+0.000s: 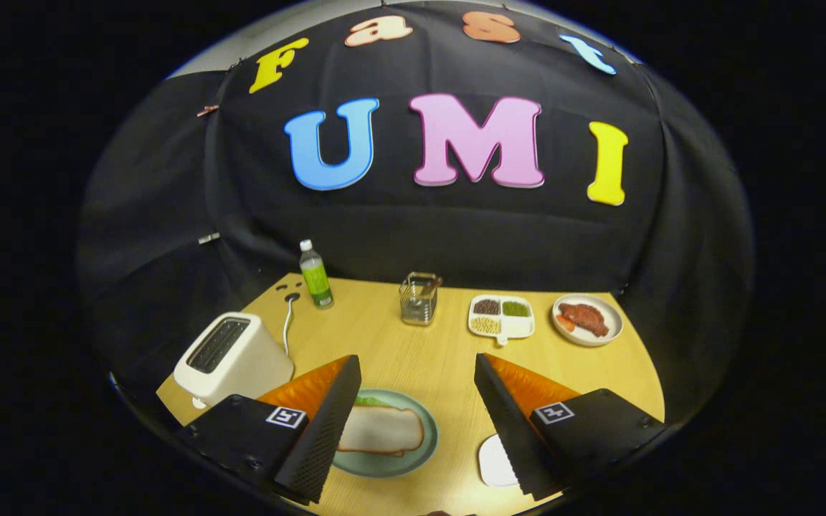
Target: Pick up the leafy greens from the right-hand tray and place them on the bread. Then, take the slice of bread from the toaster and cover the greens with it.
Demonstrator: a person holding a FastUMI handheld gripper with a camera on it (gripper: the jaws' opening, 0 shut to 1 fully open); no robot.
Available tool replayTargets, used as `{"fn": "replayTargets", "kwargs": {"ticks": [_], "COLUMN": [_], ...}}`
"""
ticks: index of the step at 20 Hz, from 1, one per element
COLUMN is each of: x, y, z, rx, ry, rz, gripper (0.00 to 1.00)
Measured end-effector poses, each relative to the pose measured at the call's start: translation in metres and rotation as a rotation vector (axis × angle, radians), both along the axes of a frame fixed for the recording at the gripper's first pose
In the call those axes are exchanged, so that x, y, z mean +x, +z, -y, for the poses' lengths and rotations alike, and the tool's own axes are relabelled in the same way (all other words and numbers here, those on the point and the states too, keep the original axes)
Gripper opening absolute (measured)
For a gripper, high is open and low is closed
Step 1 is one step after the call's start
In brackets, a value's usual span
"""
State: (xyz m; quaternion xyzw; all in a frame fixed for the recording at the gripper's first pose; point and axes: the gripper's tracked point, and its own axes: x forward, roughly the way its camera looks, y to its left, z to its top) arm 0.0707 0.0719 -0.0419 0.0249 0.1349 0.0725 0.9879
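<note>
A bread slice point(381, 429) lies on the green plate point(424, 441) w/ a bit of leafy greens point(368, 400) poking out from under its far edge (prob. another slice beneath, hard to tell), just inside the claw's left finger point(327, 430). The claw point(417, 423) is spread wide, gripping nothing, w/ a white tray point(493, 462) partly hidden by its right finger. On the desk point(413, 351) beyond: white toaster point(230, 355) far left, bottle point(315, 275), wire basket point(419, 298), divided dish point(501, 317) & a plate of meat point(586, 319).
</note>
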Motion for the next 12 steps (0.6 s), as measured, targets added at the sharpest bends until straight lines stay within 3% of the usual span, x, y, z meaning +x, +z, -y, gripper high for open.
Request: {"fn": "replayTargets", "kwargs": {"ticks": [8, 12], "x": [-0.024, -0.044], "y": [0.133, 0.161], "z": [0.068, 0.101], "rx": [0.013, -0.035], "ry": [-0.089, -0.094], "rz": [0.271, 0.357], "gripper": [0.98, 0.99]}}
